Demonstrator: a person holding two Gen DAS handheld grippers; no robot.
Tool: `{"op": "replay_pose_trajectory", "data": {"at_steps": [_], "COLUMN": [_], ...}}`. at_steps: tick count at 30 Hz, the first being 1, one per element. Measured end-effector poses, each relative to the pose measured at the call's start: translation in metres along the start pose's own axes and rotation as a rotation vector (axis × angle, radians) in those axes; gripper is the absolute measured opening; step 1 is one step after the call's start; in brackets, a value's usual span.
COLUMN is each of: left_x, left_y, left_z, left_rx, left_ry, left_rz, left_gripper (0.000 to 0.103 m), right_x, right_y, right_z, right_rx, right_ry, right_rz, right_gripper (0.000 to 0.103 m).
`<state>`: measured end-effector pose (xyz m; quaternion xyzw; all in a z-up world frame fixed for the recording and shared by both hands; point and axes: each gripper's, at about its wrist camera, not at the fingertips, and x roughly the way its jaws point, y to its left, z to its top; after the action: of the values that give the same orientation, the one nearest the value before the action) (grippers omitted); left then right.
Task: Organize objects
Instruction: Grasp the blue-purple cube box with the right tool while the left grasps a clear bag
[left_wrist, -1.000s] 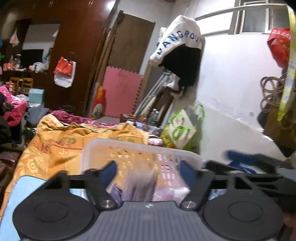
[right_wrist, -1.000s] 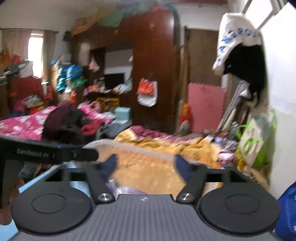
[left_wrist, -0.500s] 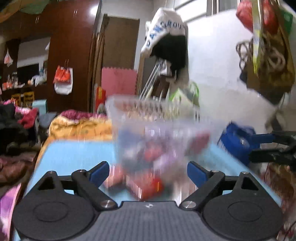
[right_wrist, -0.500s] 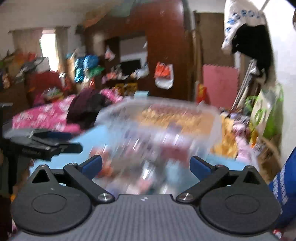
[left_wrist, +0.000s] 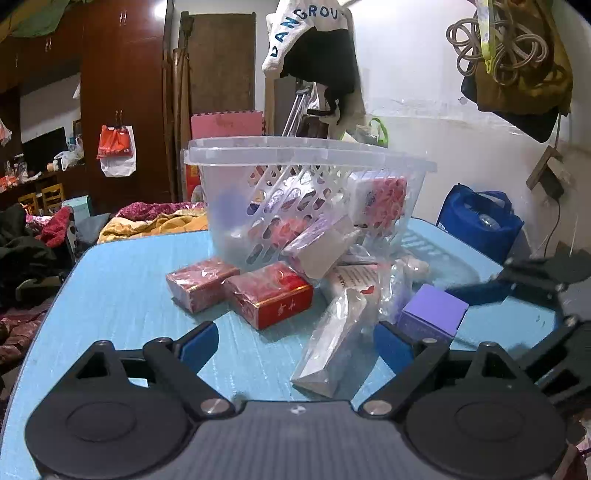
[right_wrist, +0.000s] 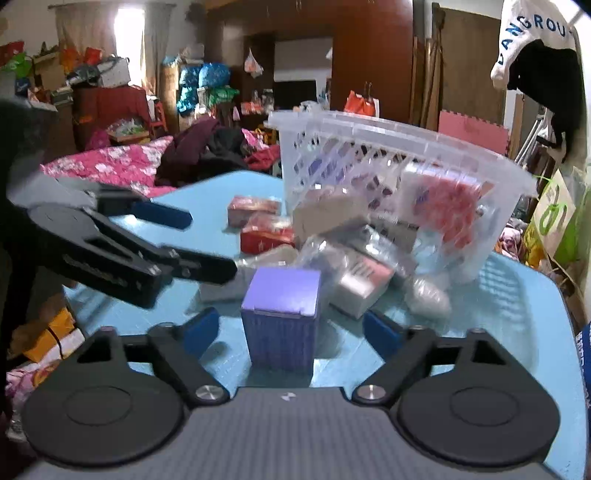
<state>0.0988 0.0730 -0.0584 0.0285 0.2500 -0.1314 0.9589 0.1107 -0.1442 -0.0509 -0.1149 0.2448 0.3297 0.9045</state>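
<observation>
I had my right gripper (right_wrist: 290, 332) low over the light blue table (left_wrist: 122, 291), with the small purple cardboard box (right_wrist: 280, 317) standing between its blue fingertips (right_wrist: 201, 330). Its jaws were closing, but the pads were not yet pressing on the box. My left gripper (left_wrist: 291, 343) hung wide open with nothing gripped, and a long clear plastic packet (left_wrist: 332, 350) lay just in front of it. The clear plastic basket with holes (left_wrist: 303, 199) sat tipped on the table, with two red boxes (left_wrist: 269, 295) and more packets lying loose beside it. I thought the purple box could tip or slide away if one pad hit it first. My two grippers were also close, so they could bump. The basket leaned on the pile, so pulling a packet out could make it drop flat. A second before, both grippers were higher up and the basket filled the view, with no loose things on the table.
</observation>
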Motion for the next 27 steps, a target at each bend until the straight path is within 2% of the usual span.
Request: {"op": "replay_pose_trajectory", "data": {"at_steps": [2,3,4,9,11,13,14,16,18,20,27], "left_x": [0.000,0.001,0.003,0.011,0.015,0.019,0.021,0.023,0.022,0.018,-0.015], "left_y": [-0.004,-0.006,-0.008,-0.021,-0.026,-0.032,-0.035,-0.044,-0.049,-0.050,-0.040], "left_z": [0.000,0.000,-0.001,-0.003,-0.004,-0.005,-0.006,-0.008,-0.011,-0.012,-0.001], "left_rx": [0.020,0.029,0.038,0.082,0.091,0.103,0.116,0.151,0.178,0.191,0.151], "left_ry": [0.000,0.002,0.005,0.023,0.038,0.062,0.068,0.070,0.050,0.019,-0.107], "left_rz": [0.009,0.010,0.011,0.035,0.041,0.042,0.045,0.069,0.110,0.133,0.082], "left_gripper": [0.093,0.093,0.093,0.093,0.082,0.060,0.057,0.039,0.038,0.037,0.037], "right_x": [0.001,-0.001,-0.002,-0.026,-0.038,-0.049,-0.054,-0.062,-0.068,-0.074,-0.086], "right_y": [-0.001,-0.001,-0.003,-0.014,-0.024,-0.034,-0.039,-0.049,-0.057,-0.061,-0.068], "right_z": [-0.004,-0.009,-0.010,-0.019,-0.020,-0.020,-0.021,-0.019,-0.018,-0.016,-0.009], "right_rx": [0.007,0.015,0.024,0.054,0.084,0.113,0.127,0.161,0.195,0.206,0.212], "right_ry": [0.011,0.012,0.011,-0.032,-0.060,-0.088,-0.102,-0.128,-0.150,-0.170,-0.217], "right_rz": [-0.002,0.001,0.003,-0.029,-0.035,-0.040,-0.040,-0.018,0.005,-0.008,-0.040], "right_gripper": [0.052,0.044,0.042,0.042,0.042,0.042,0.043,0.043,0.043,0.043,0.043]}}
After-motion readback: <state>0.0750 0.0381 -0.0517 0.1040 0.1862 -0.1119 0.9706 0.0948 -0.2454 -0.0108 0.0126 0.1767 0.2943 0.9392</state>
